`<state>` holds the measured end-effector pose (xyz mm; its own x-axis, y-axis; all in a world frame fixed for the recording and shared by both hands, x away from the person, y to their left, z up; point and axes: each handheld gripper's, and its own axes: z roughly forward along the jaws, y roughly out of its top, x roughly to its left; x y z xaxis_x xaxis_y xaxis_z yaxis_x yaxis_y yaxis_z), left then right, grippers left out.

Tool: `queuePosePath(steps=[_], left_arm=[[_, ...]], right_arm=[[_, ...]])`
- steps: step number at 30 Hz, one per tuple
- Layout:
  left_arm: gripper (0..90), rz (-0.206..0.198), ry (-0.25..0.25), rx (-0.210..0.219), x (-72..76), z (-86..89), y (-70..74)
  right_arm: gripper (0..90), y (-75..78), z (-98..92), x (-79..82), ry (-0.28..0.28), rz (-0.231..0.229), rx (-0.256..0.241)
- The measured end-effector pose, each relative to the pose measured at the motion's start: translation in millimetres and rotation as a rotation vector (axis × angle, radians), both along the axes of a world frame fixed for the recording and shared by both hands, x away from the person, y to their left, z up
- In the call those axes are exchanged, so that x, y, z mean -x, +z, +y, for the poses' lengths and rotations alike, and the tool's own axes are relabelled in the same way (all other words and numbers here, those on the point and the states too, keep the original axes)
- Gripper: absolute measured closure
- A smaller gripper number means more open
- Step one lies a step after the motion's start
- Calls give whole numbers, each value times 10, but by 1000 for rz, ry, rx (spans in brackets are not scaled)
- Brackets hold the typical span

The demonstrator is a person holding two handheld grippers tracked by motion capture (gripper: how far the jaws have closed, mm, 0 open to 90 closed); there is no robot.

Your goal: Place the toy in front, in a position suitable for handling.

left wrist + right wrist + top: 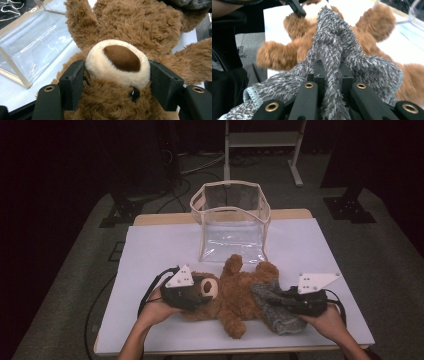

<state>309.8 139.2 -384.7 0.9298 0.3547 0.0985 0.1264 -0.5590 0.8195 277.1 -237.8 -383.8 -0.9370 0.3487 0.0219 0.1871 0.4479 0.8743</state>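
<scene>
My left gripper's (196,296) jaws are pinching the teddy bear's (232,295) head at lower centre of the high view, while my right gripper's (280,301) jaws are clamping the grey cloth (332,47) draped over the bear. The clear bag (231,220) is sitting above, on the bench (150,250).

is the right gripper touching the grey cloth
Touching. In the right gripper view the right gripper has its jaws closed on a bunched fold of the grey cloth, which lies over the teddy bear.
</scene>
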Motion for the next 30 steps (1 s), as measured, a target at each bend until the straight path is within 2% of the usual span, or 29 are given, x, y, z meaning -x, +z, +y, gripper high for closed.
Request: queuePosePath(steps=[4, 6, 8, 11, 15, 20, 23, 26, 28, 30], left_arm=[[325, 2, -2, 4, 7, 11, -8], [325, 1, -7, 2, 10, 10, -7], [325, -2, -8, -1, 15, -2, -1], [325, -4, -7, -6, 21, -17, 7], [325, -2, -6, -8, 17, -19, 7], [325, -2, -9, -10, 18, -19, 7], [326, -2, -12, -8, 20, -8, 0], [327, 1, -12, -5, 27, 0, -6], [328, 0, -15, -7, 32, -1, -6], [328, -4, -17, -10, 34, -6, -3]], right_arm=[[805, -80, 134, -48, 12, 7, 11], [805, -128, 100, -45, 9, 24, -3], [805, -188, 20, -28, -12, 24, 11], [805, -246, -126, -12, -50, 55, 12], [805, -179, -213, 7, -70, 55, 6], [805, 23, -47, -65, -39, 0, -7], [804, 70, 111, -120, -9, -16, 0], [804, 12, 211, -136, 6, -11, 23], [804, -55, 180, -134, 4, 6, 4], [804, -112, 106, -116, -11, 18, 12]])
